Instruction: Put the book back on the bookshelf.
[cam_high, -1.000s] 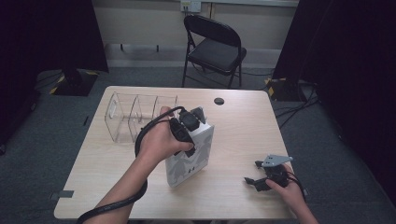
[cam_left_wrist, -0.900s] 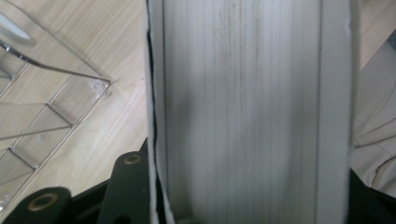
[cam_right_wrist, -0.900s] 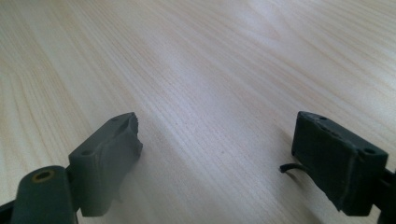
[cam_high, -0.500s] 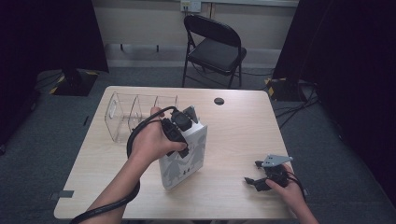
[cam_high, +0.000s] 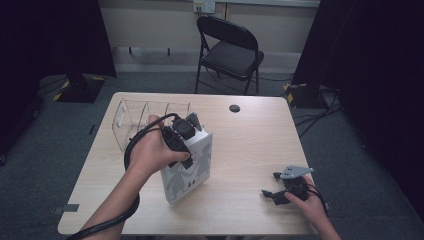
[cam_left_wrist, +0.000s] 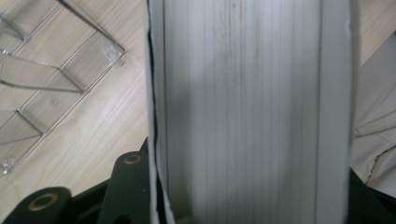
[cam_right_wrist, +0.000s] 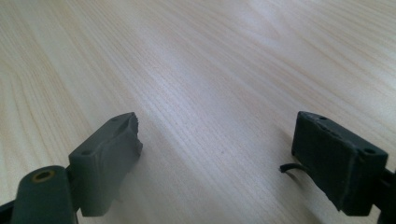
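Item: white book (cam_high: 187, 165), upright on table (cam_high: 250, 140) just beside clear divider rack (cam_high: 131, 117). My left tool (cam_high: 186, 131) pinches its top edge; right tool (cam_high: 274, 194) spread, idle, resting on table well apart. Handling: keep book vertical, grip firm, align w/ a slot before lowering. Rack compartments: all look empty.
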